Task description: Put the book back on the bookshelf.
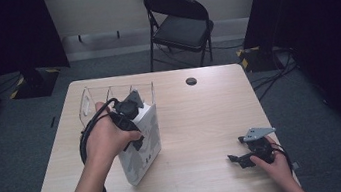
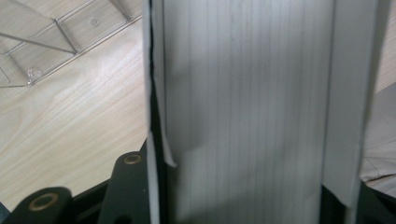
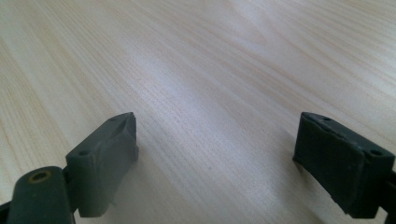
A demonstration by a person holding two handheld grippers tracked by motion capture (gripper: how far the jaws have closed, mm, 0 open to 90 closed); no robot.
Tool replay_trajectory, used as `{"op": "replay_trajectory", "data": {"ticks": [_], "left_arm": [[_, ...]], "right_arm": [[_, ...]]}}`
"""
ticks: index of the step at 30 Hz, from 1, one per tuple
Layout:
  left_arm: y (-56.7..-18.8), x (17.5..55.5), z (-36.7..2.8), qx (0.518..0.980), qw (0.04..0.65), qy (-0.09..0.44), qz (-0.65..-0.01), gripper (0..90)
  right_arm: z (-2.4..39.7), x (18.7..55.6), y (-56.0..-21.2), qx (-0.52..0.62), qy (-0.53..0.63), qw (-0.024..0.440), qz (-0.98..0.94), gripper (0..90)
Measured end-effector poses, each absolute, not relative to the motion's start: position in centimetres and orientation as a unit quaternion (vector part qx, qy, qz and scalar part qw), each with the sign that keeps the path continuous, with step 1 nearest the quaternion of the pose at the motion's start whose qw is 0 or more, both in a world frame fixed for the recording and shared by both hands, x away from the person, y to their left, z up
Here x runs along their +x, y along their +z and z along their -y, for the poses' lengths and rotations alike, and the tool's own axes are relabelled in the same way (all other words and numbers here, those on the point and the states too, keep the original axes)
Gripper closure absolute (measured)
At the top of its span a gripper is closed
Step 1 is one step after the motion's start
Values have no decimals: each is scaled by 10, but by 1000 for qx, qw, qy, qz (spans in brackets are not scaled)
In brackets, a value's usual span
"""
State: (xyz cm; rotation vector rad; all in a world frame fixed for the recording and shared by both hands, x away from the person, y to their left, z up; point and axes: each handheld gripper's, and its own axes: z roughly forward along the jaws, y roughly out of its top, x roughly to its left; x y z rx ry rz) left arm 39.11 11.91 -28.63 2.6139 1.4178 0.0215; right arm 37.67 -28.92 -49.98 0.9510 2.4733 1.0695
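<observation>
A thick white book (image 1: 142, 153) stands upright on the wooden table (image 1: 202, 122), just in front of a clear plastic rack (image 1: 108, 97). My left gripper (image 1: 131, 121) comes down on the book's top edge and is shut on it. In the left gripper view the book's page edges (image 2: 247, 93) run between the two black jaws, and the rack (image 2: 46, 42) lies at the upper left. My right gripper (image 1: 236, 160) rests low over the table at the front right. It is open (image 3: 217, 158), with bare wood between its pads (image 3: 109, 149).
A small black round disc (image 1: 190, 81) sits near the table's far edge. A black folding chair (image 1: 180, 21) stands behind the table. Dark curtains hang at both sides, and cables lie on the grey floor at the right.
</observation>
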Motion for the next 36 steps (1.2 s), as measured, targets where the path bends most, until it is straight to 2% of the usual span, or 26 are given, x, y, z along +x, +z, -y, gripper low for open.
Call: {"op": "replay_trajectory", "data": {"ticks": [34,36], "left_arm": [[-285,405,-132,857,83,13,-508,528],[-287,406,-130,844,87,6,-529,528]], "right_arm": [[289,377,-500,329,371,141,-857,122],[289,377,-500,329,371,142,-857,122]]}}
